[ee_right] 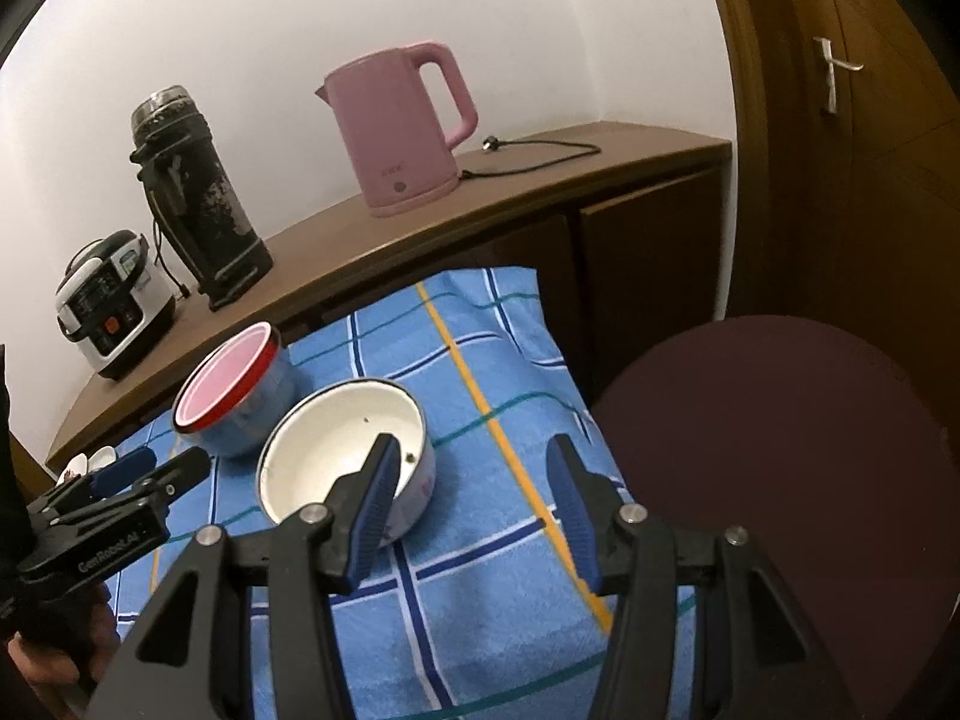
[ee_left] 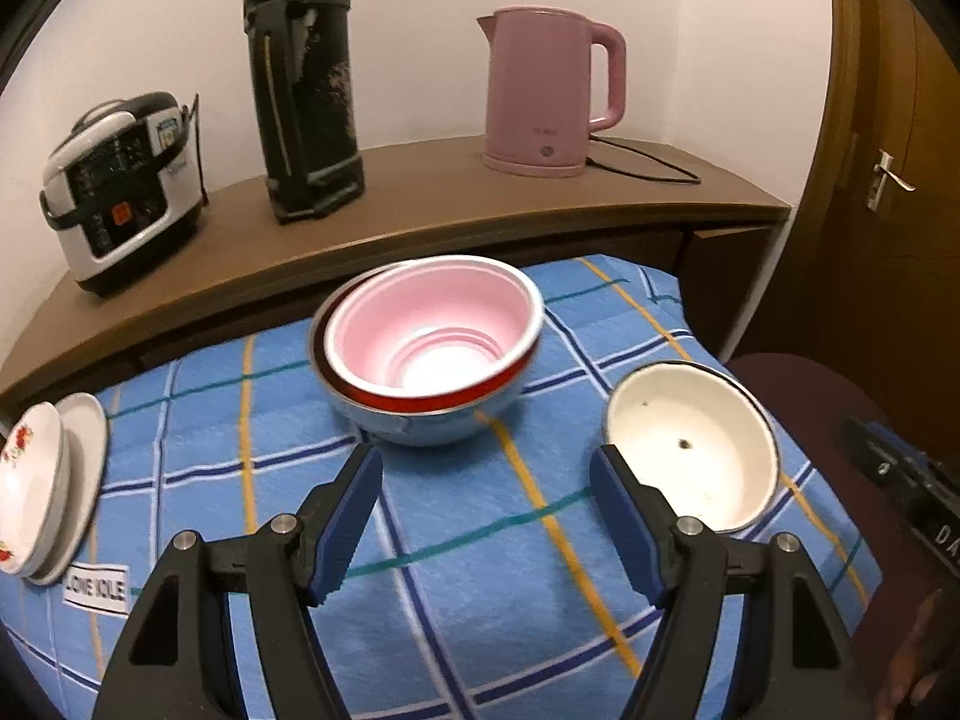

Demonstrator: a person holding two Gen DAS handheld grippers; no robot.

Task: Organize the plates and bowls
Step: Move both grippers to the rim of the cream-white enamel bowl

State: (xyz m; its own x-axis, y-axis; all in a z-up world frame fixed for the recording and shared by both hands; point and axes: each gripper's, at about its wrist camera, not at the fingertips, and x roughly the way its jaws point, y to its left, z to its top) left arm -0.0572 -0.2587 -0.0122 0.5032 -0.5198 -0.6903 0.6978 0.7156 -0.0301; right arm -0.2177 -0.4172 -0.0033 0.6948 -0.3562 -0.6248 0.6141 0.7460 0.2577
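Note:
A pink-lined bowl with a red rim (ee_left: 429, 330) sits nested in a steel bowl (ee_left: 420, 426) at the middle of the blue checked cloth (ee_left: 480, 600). A white enamel bowl (ee_left: 690, 444) lies tilted to its right. Stacked white plates (ee_left: 48, 480) with red flowers rest at the cloth's left edge. My left gripper (ee_left: 486, 480) is open and empty, just in front of the nested bowls. My right gripper (ee_right: 474, 474) is open and empty; its left finger stands in front of the white bowl (ee_right: 336, 450). The nested bowls (ee_right: 231, 390) and the left gripper (ee_right: 144, 468) also show there.
A brown counter (ee_left: 420, 192) behind the cloth holds a rice cooker (ee_left: 120, 192), a black flask (ee_left: 300, 84) and a pink kettle (ee_left: 546, 90) with its cord. A dark round stool (ee_right: 780, 480) stands right of the cloth. A wooden door (ee_right: 840, 120) is at far right.

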